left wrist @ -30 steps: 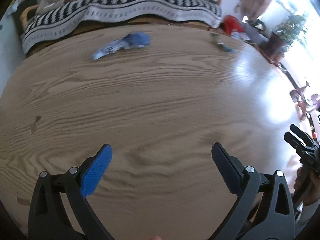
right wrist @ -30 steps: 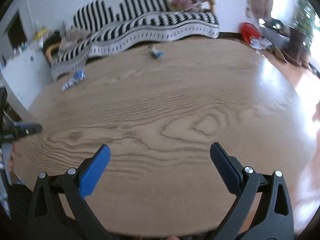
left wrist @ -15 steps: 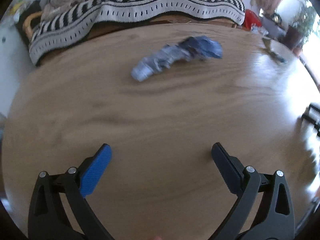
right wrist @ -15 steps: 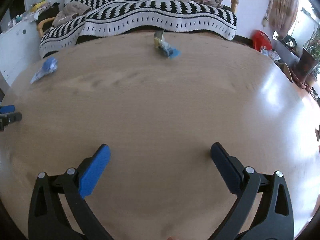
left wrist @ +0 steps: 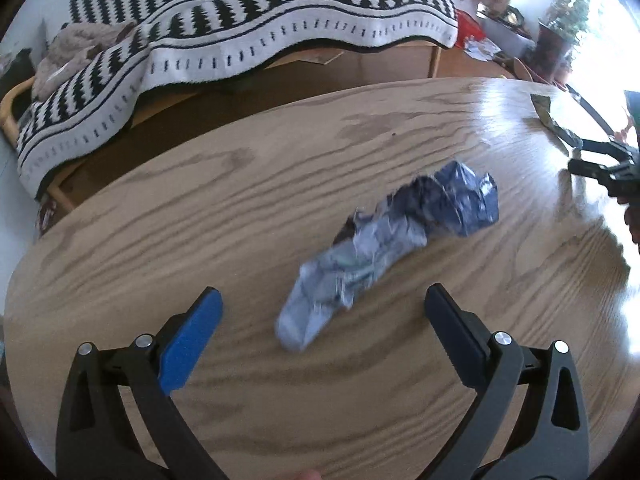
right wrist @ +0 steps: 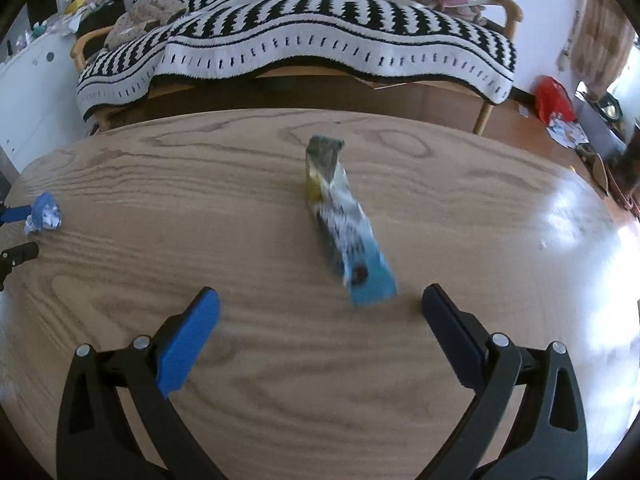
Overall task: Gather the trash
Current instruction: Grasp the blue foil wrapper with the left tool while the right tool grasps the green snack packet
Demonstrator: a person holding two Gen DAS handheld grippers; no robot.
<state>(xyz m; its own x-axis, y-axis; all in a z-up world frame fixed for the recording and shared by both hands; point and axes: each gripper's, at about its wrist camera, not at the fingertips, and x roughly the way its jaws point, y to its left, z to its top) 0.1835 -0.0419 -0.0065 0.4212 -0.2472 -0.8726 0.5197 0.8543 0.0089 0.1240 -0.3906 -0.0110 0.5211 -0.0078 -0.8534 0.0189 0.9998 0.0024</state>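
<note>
A crumpled blue and grey wrapper (left wrist: 384, 248) lies on the round wooden table (left wrist: 200, 216), just ahead of my left gripper (left wrist: 320, 312), which is open and empty; its near end reaches between the fingertips. A long blue, white and yellow snack wrapper (right wrist: 340, 216) lies ahead of my right gripper (right wrist: 320, 308), which is open and empty; its blue end is near the right finger (right wrist: 444, 320). The crumpled wrapper also shows in the right wrist view (right wrist: 44, 214), far left. The snack wrapper shows in the left wrist view (left wrist: 554, 122), far right.
A sofa under a black-and-white patterned blanket (right wrist: 320, 44) stands right behind the table's far edge. A white cabinet (right wrist: 28, 88) is at the left. A red bag (right wrist: 554, 98) and clutter lie on the floor at the right. The right gripper's tips show in the left wrist view (left wrist: 600, 162).
Both grippers have moved forward across the table toward the sofa. Each wrapper has come from far away to just ahead of its gripper. The jaws have stayed open.
</note>
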